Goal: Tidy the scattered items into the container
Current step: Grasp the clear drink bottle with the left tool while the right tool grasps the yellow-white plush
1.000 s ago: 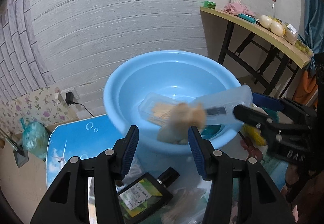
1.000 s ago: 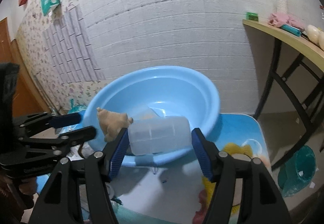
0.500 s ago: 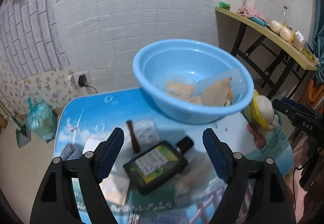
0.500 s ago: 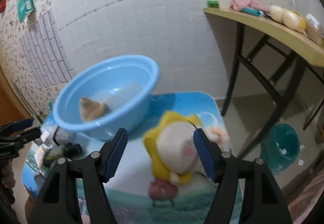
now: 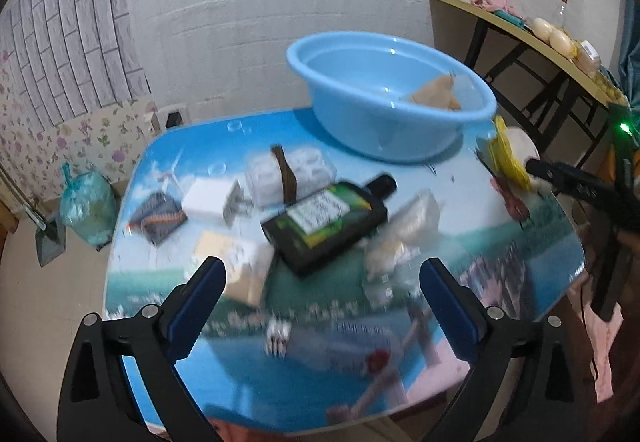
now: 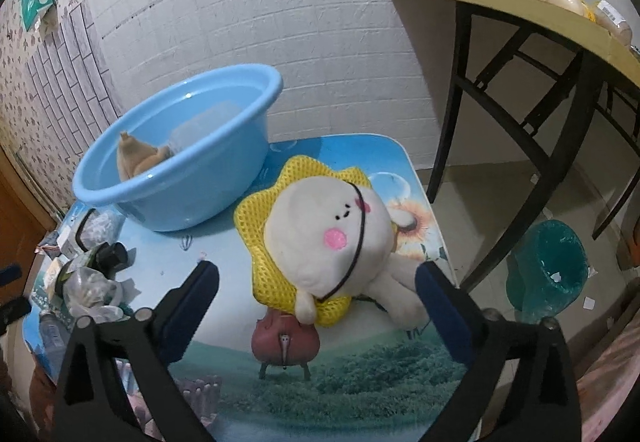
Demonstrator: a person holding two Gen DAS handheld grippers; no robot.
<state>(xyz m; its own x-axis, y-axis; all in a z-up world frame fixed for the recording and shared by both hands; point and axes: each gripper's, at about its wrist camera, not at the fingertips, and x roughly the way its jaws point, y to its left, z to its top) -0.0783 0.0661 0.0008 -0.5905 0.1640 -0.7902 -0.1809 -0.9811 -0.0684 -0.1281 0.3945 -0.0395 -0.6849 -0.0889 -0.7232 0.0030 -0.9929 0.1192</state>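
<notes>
Entry, step in hand: reaching for the next pickups. Blue basin [image 6: 176, 178], far side of the surface [image 6: 344, 370], my landmark; it holds a tan item [image 6: 136, 158] and a clear box [image 6: 200, 130]. My right claw [image 6: 318, 306] is opening, nothing pressed, framing the plush toy [image 6: 328, 246] lying just right of the basin. My left claw [image 5: 322, 306] is opening, empty, over the dark bottle [image 5: 328, 218] in front of the basin. Next, I judge: lower, straddle, close, carry to the basin.
</notes>
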